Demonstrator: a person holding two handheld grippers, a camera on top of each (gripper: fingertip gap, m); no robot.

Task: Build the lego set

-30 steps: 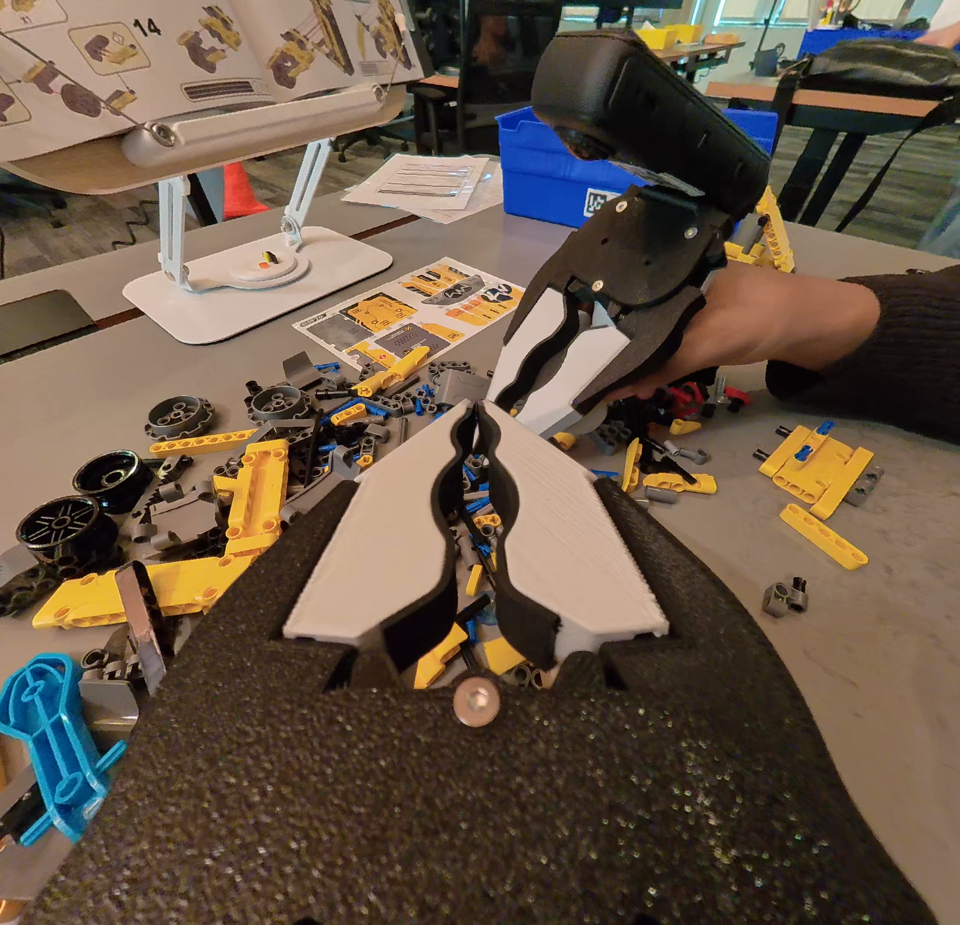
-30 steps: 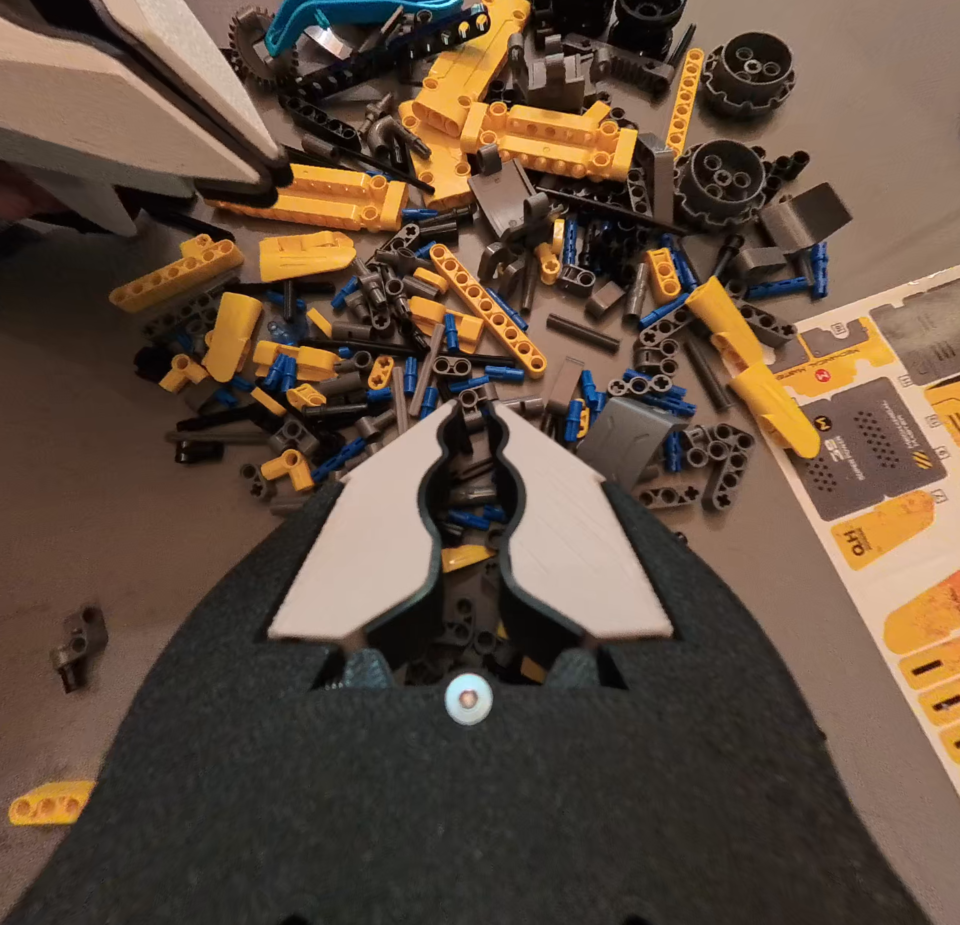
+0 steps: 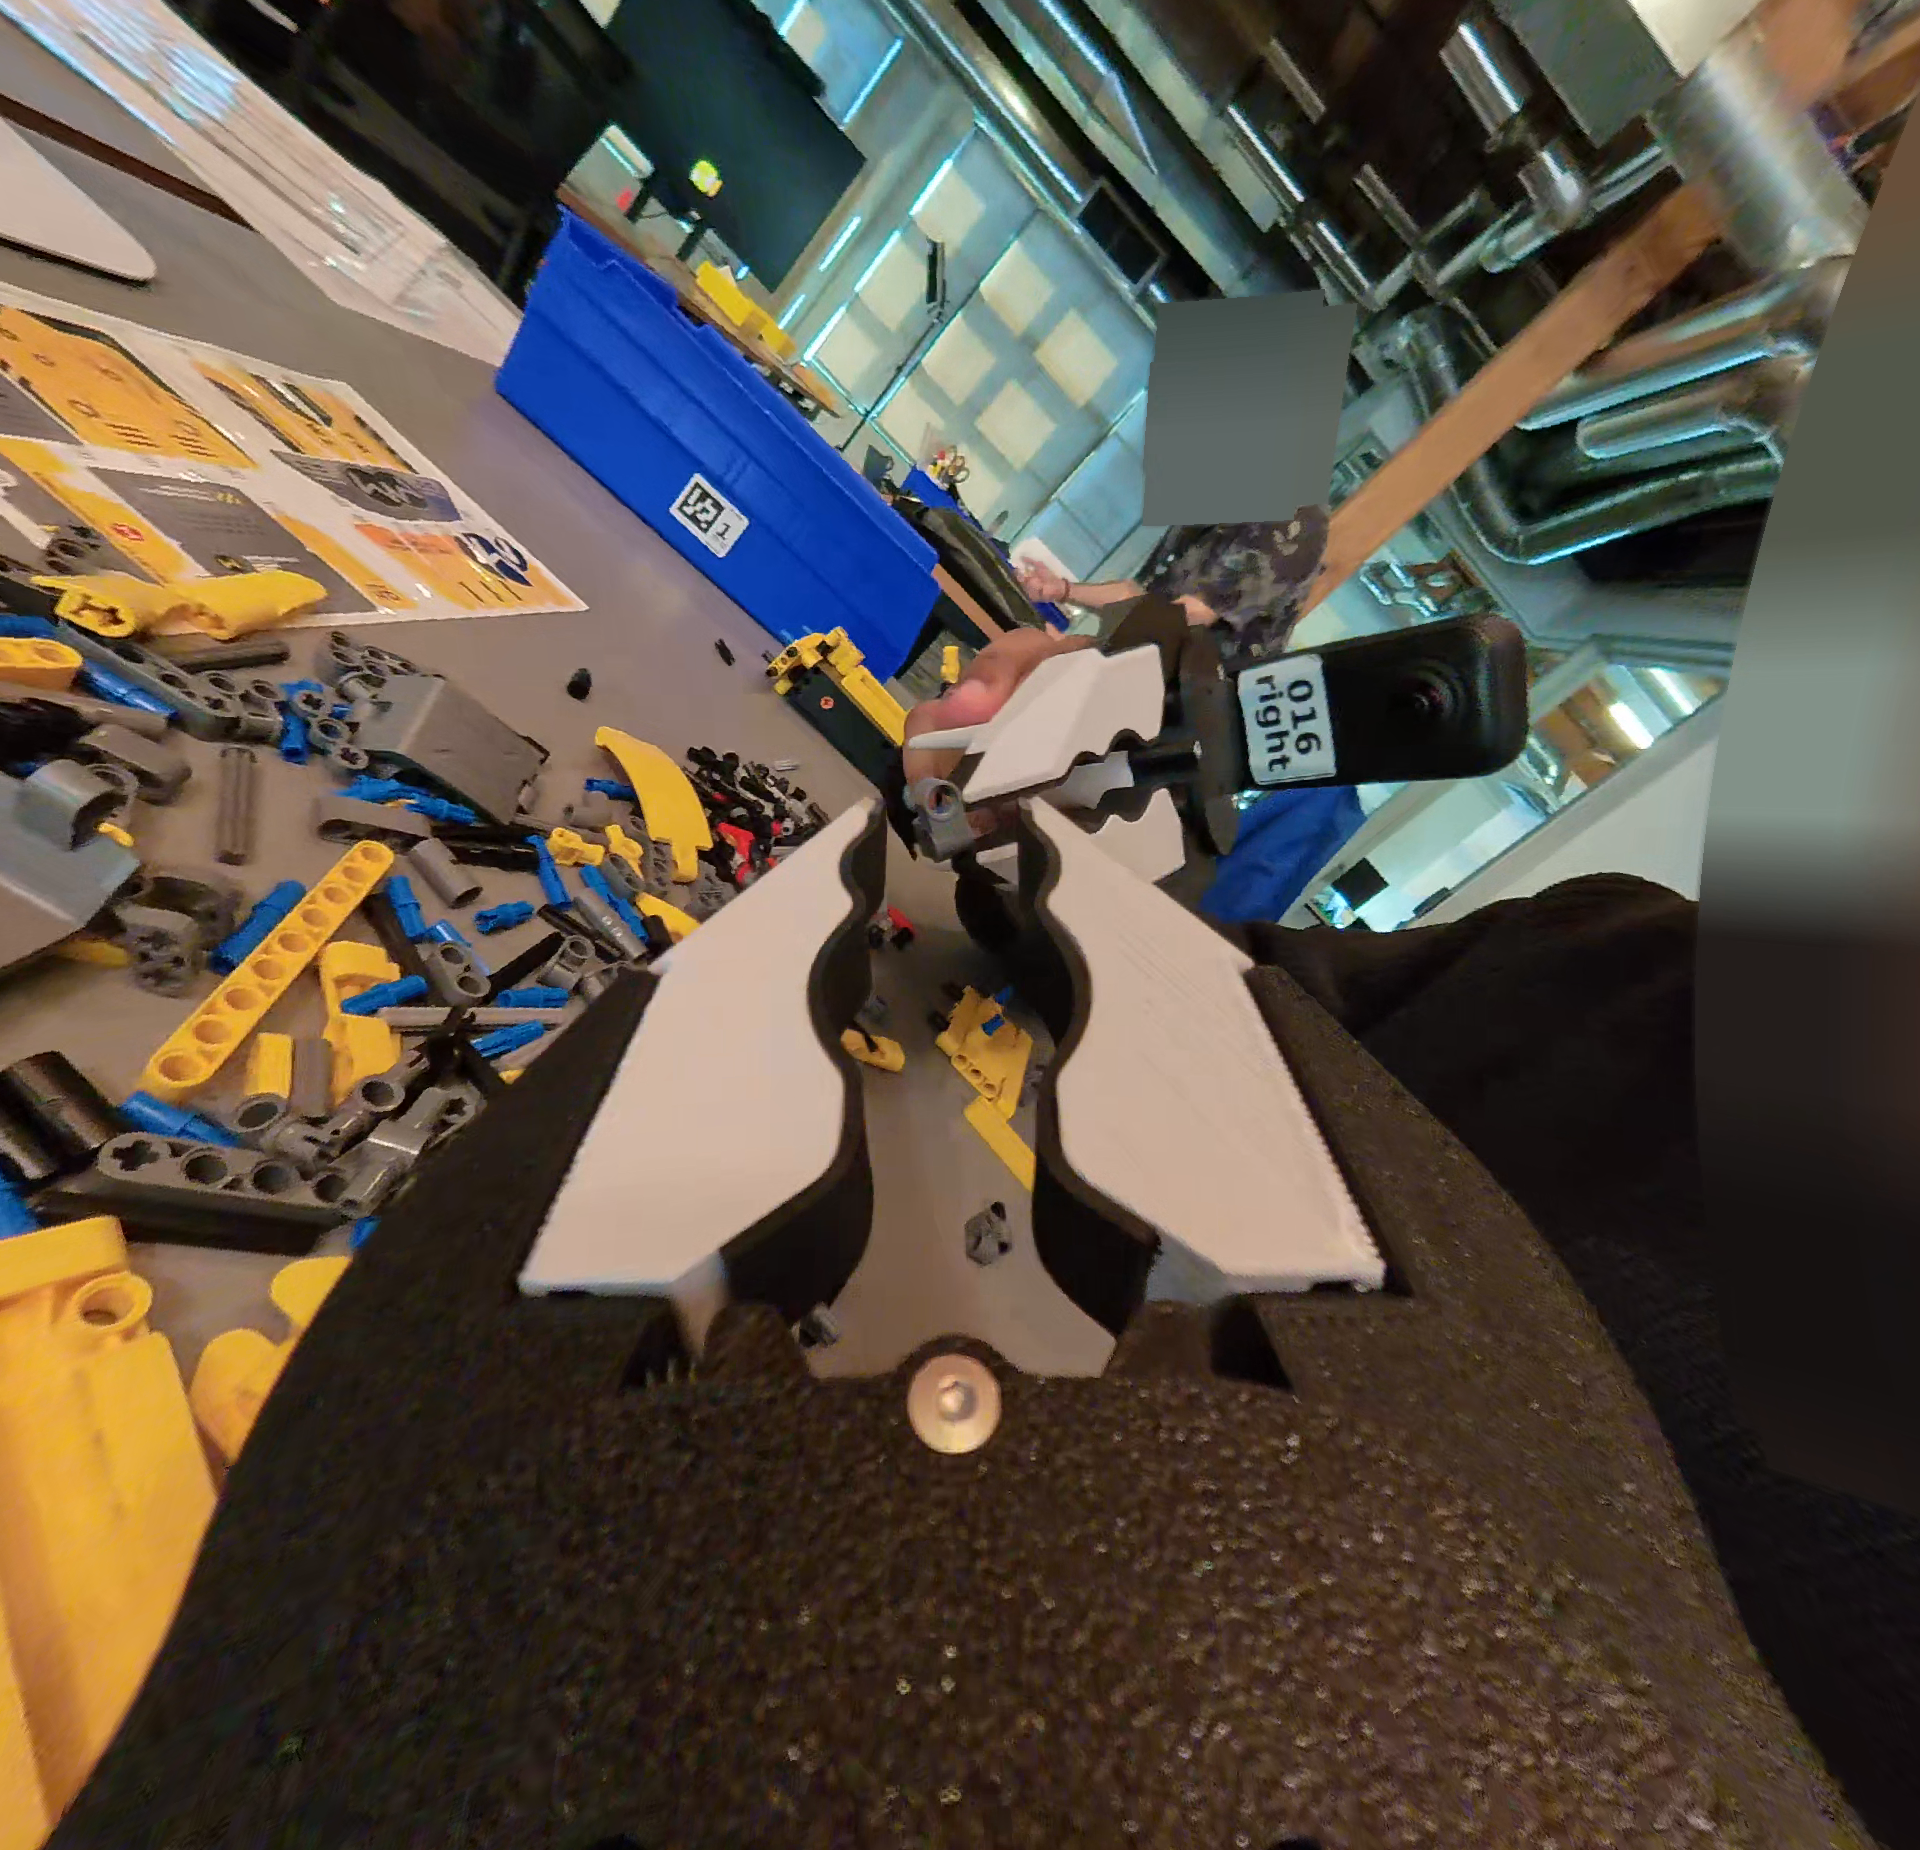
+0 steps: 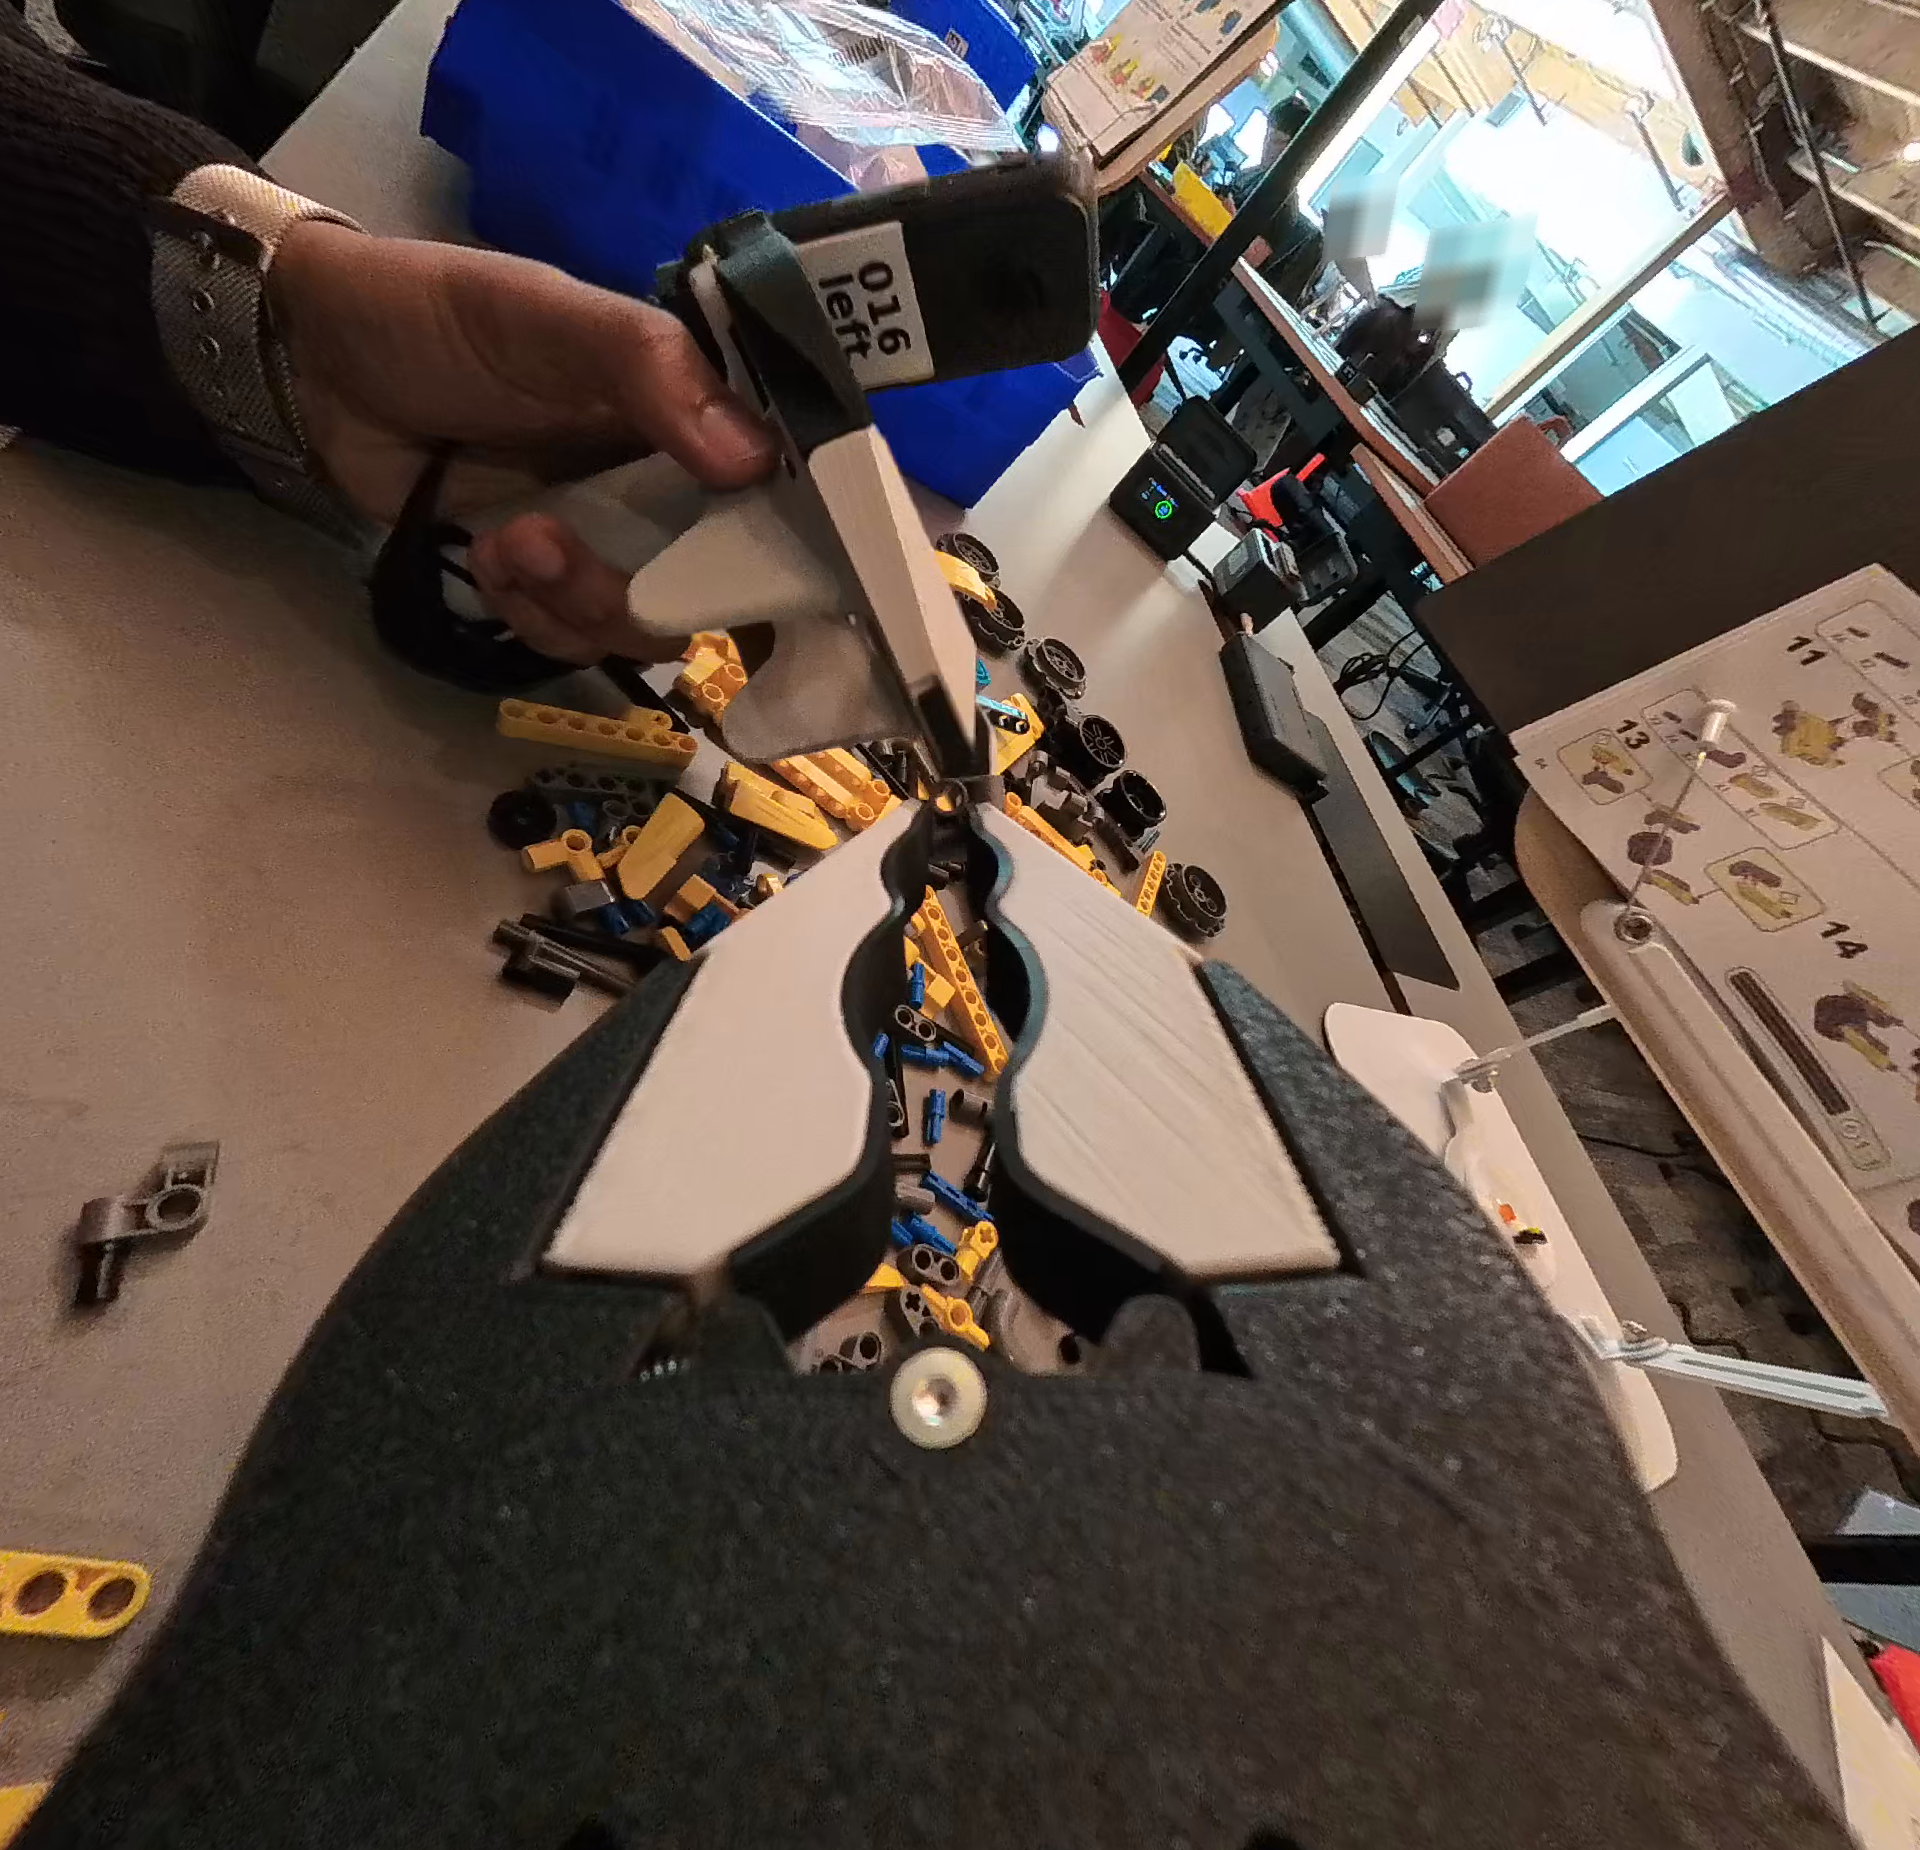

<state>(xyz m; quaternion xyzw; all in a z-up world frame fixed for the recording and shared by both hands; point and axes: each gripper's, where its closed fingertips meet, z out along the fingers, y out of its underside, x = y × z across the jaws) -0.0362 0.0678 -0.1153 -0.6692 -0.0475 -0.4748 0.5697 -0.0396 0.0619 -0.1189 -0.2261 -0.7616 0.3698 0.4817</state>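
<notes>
Above a surface [image 3: 665, 647] strewn with building pieces, the right gripper [image 3: 951, 777] pinches a small grey connector [image 3: 940, 818] just beyond the left gripper [image 3: 951, 813], whose jaws stand spread and want squaring to it.

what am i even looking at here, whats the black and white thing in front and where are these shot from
No robot here: a person holds hand-held tongs in each hand, and each carries a camera looking along its two white fingers. One picture looks out from the left tongs, the other from the right tongs; each picture also shows the other tongs farther off, with the hand gripping them.

On the table lies a pile of yellow, blue and grey building pieces, with wheels, a sticker sheet, a blue bin and a booklet on a stand.

The right tongs pinch a small grey piece. The left tongs are open around it.
</notes>
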